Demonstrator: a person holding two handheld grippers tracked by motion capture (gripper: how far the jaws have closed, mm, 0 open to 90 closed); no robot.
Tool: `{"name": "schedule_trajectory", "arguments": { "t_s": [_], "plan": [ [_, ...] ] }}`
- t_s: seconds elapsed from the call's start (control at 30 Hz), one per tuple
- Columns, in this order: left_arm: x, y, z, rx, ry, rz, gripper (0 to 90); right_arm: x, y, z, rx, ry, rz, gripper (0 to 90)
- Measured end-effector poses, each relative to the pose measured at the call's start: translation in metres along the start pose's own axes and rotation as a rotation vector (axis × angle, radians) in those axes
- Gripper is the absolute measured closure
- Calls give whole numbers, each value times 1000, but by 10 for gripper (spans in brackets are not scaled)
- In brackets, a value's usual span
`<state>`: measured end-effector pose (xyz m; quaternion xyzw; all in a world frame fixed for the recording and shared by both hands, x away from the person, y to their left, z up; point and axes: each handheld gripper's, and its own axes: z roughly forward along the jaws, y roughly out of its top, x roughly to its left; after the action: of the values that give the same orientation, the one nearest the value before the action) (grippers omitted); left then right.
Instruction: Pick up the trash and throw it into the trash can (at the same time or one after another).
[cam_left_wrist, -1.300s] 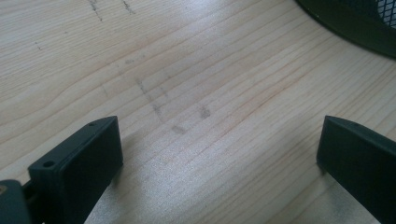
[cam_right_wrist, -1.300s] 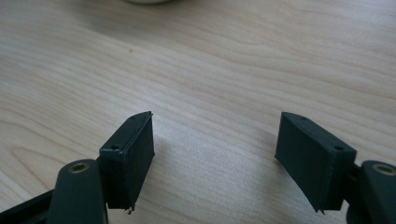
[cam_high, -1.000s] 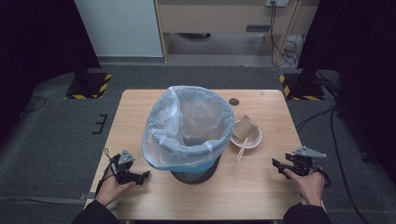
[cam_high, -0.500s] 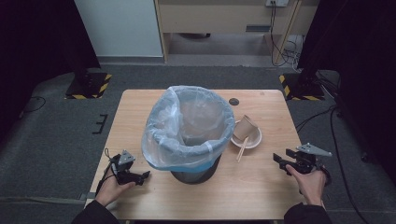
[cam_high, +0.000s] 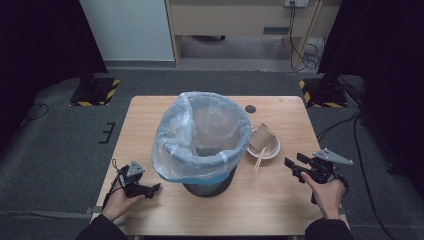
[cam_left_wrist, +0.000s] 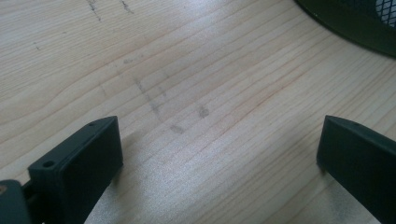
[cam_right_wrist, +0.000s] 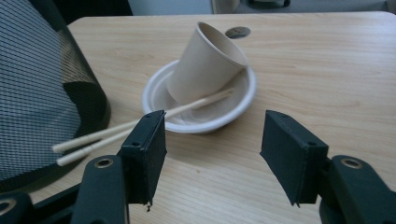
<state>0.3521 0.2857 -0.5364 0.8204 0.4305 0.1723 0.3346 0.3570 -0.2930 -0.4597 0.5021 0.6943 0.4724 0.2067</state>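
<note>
A person at a wooden table (cam_high: 150, 130) holds a gripper in each hand. The right gripper (cam_high: 294, 167) hovers at the table's right side, its fingers (cam_right_wrist: 144, 149) spread apart with nothing between them, aimed at a white bowl (cam_right_wrist: 243, 100) just ahead. A paper cup (cam_right_wrist: 205, 60) lies tilted inside the bowl, its mouth facing away toward the far rim. Two chopsticks (cam_right_wrist: 116, 128) rest with one end in the bowl and the other reaching out over its rim toward the bin (cam_high: 202, 135). The bin, lined with a clear blue bag (cam_high: 172, 155), stands at the table's middle, just beside the bowl. The left gripper (cam_high: 150, 189) rests low at the near left, its fingers (cam_left_wrist: 84, 163) released wide over bare wood, close to the bin's black base (cam_left_wrist: 355, 23).
</note>
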Motion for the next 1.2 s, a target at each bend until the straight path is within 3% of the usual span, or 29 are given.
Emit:
{"name": "schedule_trajectory", "arguments": {
  "t_s": [0.5, 0.77, 0.83, 1.2],
  "plan": [
    [0, 0, 0, 1, 1, 0, 0, 23, 19, 2, -43, 41, 4, 432],
    [-1, 0, 0, 1, 1, 0, 0, 40, 23, 17, -36, 64, 15, 427],
    [-1, 1, 0, 1, 0, 0, 0, 43, 23, 21, -48, 77, 36, 426],
    [-1, 1, 1, 1, -1, 3, 0, 53, 29, 33, -60, 63, 21, 417]
  ]
}}
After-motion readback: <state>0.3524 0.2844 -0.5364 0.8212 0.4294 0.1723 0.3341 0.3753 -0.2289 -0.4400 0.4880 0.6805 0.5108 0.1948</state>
